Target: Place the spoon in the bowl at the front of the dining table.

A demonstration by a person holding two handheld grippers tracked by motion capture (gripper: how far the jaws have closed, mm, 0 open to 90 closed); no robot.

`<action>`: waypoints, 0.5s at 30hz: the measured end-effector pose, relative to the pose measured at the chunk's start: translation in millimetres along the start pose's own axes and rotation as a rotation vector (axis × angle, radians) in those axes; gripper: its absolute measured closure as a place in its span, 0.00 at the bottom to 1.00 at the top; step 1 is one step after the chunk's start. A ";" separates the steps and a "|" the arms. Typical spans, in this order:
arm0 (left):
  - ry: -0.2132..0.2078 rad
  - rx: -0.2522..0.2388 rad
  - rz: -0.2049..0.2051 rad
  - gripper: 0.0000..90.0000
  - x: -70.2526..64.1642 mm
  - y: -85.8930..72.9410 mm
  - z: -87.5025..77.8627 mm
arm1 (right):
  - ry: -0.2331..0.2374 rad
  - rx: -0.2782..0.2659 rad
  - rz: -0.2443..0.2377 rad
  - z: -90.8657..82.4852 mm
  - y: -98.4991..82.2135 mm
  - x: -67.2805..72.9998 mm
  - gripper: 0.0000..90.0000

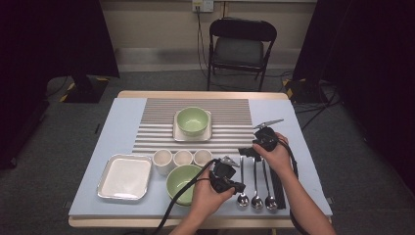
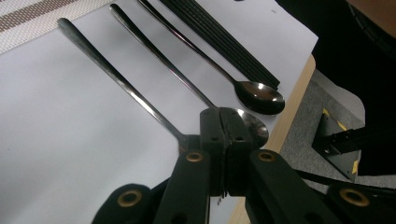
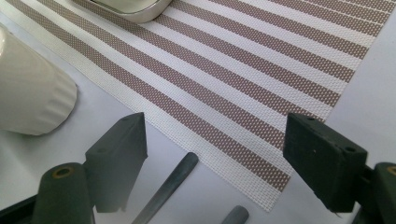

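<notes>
The left hand-held gripper (image 2: 219, 135) pinches the leftmost spoon (image 2: 116, 79); the right hand-held gripper (image 3: 215, 154) stands spread over spoon handles.

Spoons (image 2: 140, 100) polished mirror-like metal; placemat (image 3: 261, 88) coarse woven cloth (striped); cups (image 1: 182, 157) glossy ceramic.

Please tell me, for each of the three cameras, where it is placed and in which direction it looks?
High view: above the near edge, facing forward and down on the table; both forearms show.
Left gripper view: on the left gripper, jaws shut, facing three spoons.
Right gripper view: on the right gripper, jaws open, facing the striped mat.
Shared: spoon handles.
</notes>
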State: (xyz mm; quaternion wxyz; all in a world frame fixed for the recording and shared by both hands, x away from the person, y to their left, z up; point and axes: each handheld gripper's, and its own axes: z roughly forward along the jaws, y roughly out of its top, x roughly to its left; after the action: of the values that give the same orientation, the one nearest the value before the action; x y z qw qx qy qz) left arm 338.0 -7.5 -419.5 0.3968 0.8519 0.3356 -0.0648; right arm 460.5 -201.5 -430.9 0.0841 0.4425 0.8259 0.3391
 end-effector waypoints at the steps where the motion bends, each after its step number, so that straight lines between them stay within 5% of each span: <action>1: -0.003 0.000 0.001 0.99 -0.3 -0.7 1.1 | 0.001 -0.001 -0.002 -0.2 0.0 -0.1 0.23; 15: 0.002 0.023 -0.001 0.99 -4.5 -9.7 16.5 | -0.001 0.006 0.008 -0.9 -5.0 -2.9 0.24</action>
State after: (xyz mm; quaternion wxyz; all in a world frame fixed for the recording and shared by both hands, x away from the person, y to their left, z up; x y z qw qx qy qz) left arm 331.1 -17.2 -435.1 0.3867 0.8563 0.3356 -0.0676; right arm 458.5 -206.1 -433.8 0.0819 0.4464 0.8249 0.3369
